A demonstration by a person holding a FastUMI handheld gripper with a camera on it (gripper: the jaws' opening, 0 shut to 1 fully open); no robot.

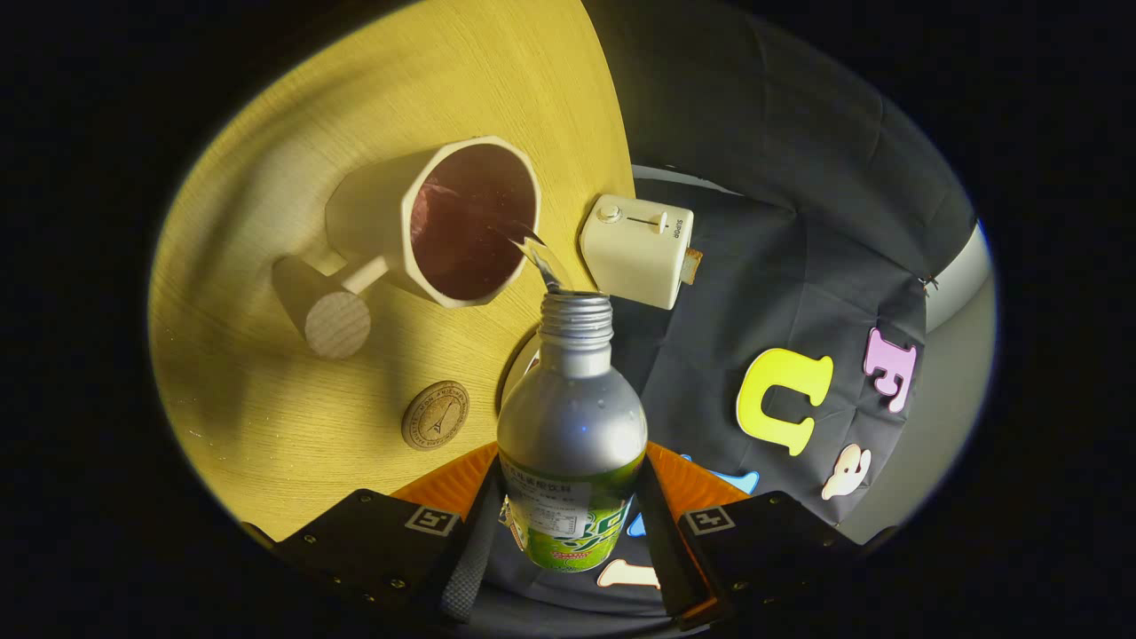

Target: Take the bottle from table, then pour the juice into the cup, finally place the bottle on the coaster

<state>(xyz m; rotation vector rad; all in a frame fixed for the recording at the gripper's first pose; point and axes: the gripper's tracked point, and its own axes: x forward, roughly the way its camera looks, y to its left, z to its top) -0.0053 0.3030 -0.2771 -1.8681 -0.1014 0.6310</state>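
Note:
My gripper (568,524) is shut on a silver bottle (572,417) with a green label, both fingers pressing its lower body. The bottle is tipped forward, its open threaded neck just beyond the fingers. A thin stream of liquid (540,253) runs from the neck into the cream faceted cup (461,222) with a wooden handle, which stands on the round wooden table (266,417). The cup's inside looks dark. A small round cork coaster (436,415) lies on the table left of the bottle, between the cup and my fingers.
A cream toaster-shaped box (637,248) with a knob and a slider stands at the table's edge, right of the cup. Something pale and round (519,364) peeks out behind the bottle's shoulder. The table's curved edge drops off to the black cloth wall on the right.

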